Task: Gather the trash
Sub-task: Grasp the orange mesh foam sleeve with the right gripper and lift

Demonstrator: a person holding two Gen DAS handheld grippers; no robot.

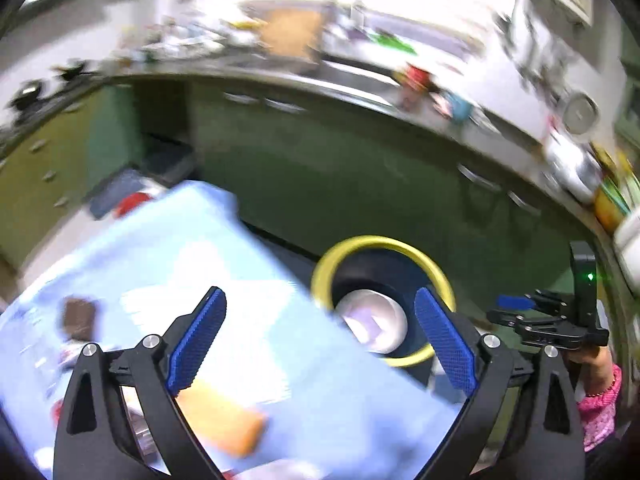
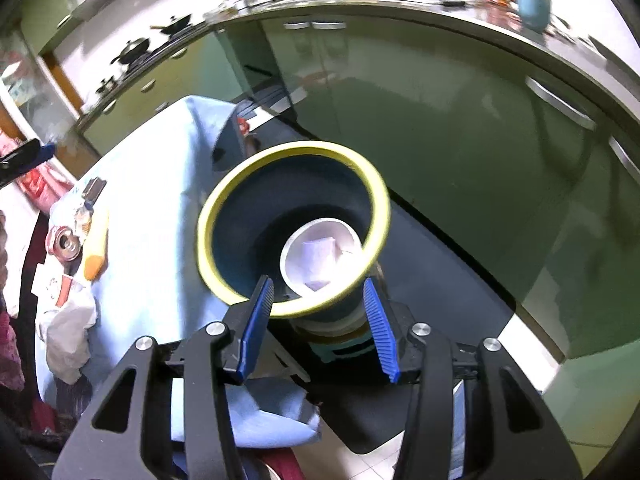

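Blue pads are seen spread wide on the left claw in the left wrist view, nothing caught between them. Everything there is pretty smeared by blur. Below the claw a counter draped in light blue cloth is seen, with an orange thing lying on it. Past the counter's edge sits a dark bin with a yellow rim, and a white cup is visible inside it.

In the right wrist view, the right claw is clamped on the bin near its bottom, pads pressed on both sides. The bin is tipped toward the camera, so the white cup with something pale in it shows. Over on the counter, a crushed can and a crumpled white wad are left lying.
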